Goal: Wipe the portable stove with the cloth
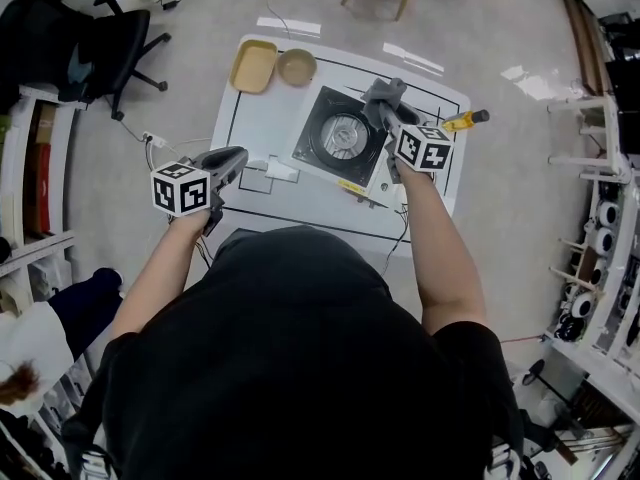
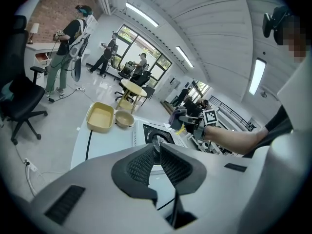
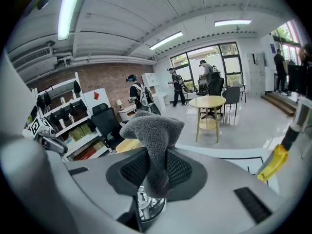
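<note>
Grey fleecy cloth point(image 3: 153, 130) bunched, clamped between right gripper point(image 3: 154, 172) jaws, held over portable stove point(image 1: 343, 134) at its 2 o'clock corner; stove black-topped, round burner, white casing, mid white table point(image 1: 255, 118); left gripper point(image 2: 157, 150) jaws closed together, empty, at table's 8 o'clock; yellow tray point(image 1: 253, 66), tan bowl point(image 1: 296, 66) at 11 o'clock, interiors bare.

White table point(image 1: 265, 118), portable stove point(image 1: 335, 138) at centre, yellow tray point(image 1: 254, 66) and bowl point(image 1: 296, 67) at far edge, screwdriver point(image 1: 465, 120) right
</note>
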The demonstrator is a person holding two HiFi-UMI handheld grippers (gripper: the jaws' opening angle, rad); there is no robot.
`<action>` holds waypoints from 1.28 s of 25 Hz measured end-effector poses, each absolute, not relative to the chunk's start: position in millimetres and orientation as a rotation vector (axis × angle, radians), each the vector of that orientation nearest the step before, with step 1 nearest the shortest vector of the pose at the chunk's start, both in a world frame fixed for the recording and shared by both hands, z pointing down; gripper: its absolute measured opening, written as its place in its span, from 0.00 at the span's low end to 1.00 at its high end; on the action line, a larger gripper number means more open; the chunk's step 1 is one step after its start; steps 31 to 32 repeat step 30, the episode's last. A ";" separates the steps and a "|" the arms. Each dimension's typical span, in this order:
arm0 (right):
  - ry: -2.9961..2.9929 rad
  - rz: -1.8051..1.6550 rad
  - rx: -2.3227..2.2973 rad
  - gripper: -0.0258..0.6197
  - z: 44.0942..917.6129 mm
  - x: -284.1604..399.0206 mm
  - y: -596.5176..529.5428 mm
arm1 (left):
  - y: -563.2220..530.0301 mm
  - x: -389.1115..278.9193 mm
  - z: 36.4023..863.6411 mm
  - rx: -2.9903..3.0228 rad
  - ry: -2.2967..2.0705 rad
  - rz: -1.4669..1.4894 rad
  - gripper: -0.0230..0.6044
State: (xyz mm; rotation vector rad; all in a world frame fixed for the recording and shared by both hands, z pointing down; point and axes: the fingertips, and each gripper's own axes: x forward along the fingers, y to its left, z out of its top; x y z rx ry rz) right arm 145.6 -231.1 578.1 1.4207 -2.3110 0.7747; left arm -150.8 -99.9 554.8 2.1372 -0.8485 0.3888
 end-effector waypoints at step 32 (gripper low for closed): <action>-2.275 0.650 1.726 0.20 496.3 283.6 -86.2 | -100.7 -51.6 498.2 2.325 -0.814 0.413 0.13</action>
